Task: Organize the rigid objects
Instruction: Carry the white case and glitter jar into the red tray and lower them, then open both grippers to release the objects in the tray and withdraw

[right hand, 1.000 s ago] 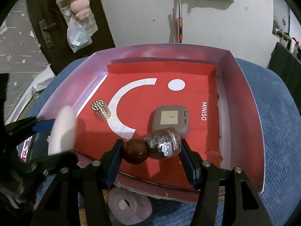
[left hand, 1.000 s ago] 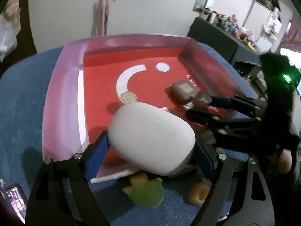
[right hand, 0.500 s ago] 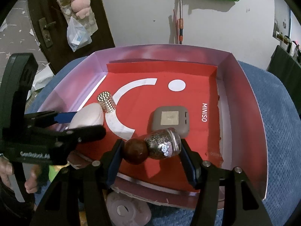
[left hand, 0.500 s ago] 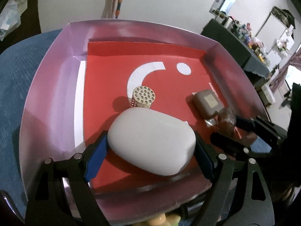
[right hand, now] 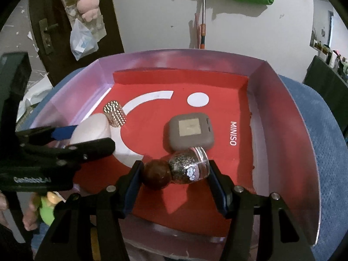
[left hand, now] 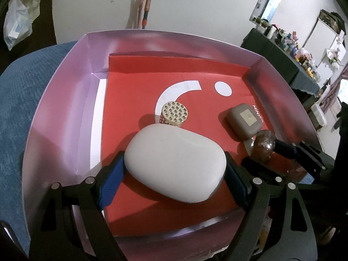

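L tongs (left hand: 174,169) clamped on white case (left hand: 176,163), R tongs (right hand: 174,174) on glitter bottle (right hand: 184,168), both over red tray (right hand: 289,108).

Indoor light, moderate, coming from above; wall at 12 o'clock bright, corners fall to black fisheye vignette. Strong barrel distortion: the box walls (left hand: 65,100) bow outward in both views. Pale sheen on the glossy pink walls, hot white glare off the window (left hand: 268,6) at 1 o'clock in the left view. White case (left hand: 174,163) nearly blown out, casts a soft shadow to its lower left on the red floor. Glitter jar (right hand: 188,167) shows small specular sparkles. Perforated cylinder (right hand: 114,116) slightly overexposed. Hand (right hand: 30,213) at 8 o'clock dim and soft. Centre sharp, mild noise.
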{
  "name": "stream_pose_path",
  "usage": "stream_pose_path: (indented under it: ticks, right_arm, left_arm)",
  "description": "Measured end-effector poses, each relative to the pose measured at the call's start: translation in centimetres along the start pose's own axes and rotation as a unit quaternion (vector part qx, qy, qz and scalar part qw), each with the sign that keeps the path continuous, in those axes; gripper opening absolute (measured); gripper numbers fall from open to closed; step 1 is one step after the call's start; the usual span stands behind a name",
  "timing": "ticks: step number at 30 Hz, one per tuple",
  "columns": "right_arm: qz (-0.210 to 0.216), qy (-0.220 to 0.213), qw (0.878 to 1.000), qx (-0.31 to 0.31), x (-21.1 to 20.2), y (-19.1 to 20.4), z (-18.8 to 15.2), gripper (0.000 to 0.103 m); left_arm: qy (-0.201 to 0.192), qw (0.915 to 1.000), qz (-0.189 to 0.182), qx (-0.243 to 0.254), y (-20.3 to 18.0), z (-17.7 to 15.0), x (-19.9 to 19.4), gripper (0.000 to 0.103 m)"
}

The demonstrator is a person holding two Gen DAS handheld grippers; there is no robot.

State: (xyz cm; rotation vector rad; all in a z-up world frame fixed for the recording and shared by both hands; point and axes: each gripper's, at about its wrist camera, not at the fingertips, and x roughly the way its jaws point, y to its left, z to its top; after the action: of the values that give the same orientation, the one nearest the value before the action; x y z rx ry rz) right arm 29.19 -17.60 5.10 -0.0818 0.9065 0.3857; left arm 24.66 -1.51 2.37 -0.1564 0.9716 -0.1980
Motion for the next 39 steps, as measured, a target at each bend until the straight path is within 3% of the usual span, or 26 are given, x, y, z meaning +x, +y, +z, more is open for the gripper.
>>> stream_pose_path:
  ticks: [27, 32, 39]
  right_arm:
    - [0.006, -0.003, 1.000, 0.009, -0.2, -0.1, -0.1, 0.062]
    - [0.011, -0.010, 1.000, 0.009, -0.9, -0.1, -0.2, 0.071]
    - [0.012, -0.019, 1.000, 0.003, -2.2, 0.2, -0.7, 0.075]
  left_arm:
    - [0.009, 0.9999, 0.009, 0.010, -0.2, 0.3, 0.5, 0.084]
    - [0.005, 0.9999, 0.003, 0.009, -0.2, 0.2, 0.3, 0.086]
    - [-0.002, 0.9999, 0.006, 0.013, -0.3, 0.0, -0.4, 0.089]
